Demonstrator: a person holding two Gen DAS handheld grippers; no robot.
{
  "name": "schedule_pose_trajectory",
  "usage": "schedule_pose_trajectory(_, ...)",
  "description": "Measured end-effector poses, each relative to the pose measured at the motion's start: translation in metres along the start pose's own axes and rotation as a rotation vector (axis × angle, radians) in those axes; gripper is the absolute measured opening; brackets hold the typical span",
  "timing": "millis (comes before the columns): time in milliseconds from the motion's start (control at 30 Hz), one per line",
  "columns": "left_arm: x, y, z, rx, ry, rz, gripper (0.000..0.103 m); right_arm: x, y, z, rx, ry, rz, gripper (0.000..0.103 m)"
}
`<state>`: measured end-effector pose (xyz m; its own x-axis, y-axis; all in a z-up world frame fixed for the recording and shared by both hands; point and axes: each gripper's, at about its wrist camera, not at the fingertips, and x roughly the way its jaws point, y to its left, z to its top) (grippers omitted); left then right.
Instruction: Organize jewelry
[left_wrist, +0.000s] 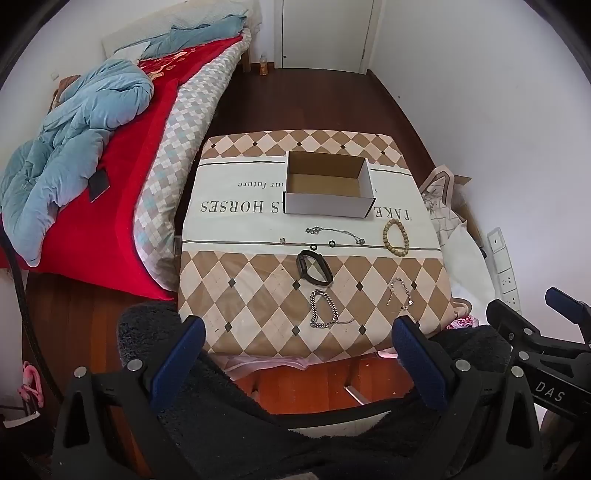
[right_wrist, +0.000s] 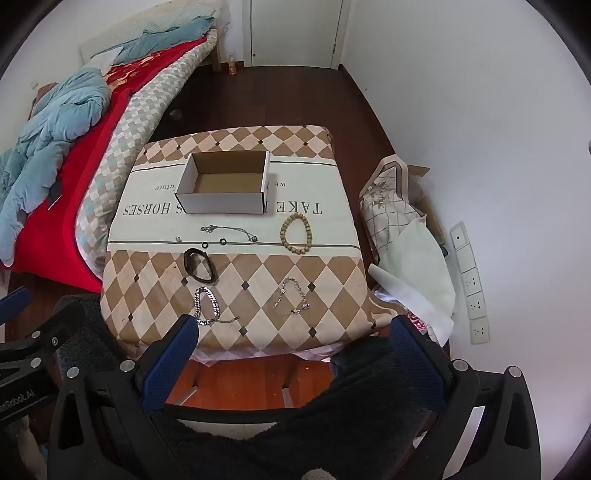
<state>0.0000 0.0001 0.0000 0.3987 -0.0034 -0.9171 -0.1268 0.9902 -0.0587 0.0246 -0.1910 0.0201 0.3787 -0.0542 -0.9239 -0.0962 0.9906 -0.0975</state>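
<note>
An open cardboard box stands at the far side of a cloth-covered table. In front of it lie a thin chain, a wooden bead bracelet, two small black rings, a black band, a heavy silver chain bracelet and a fine silver bracelet. My left gripper and right gripper are both open and empty, held short of the table's near edge.
A bed with a red blanket and blue duvet runs along the left. A cushion and white bags lie on the floor right of the table, by a wall power strip. A door is at the back.
</note>
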Motion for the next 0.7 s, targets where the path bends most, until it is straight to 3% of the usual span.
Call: schedule_pose_trajectory(700,-0.003,-0.003,0.004,-0.004,-0.016,0.018,0.103,-0.005,-0.007,-0.003,0.001,-0.012,0.002,0.103)
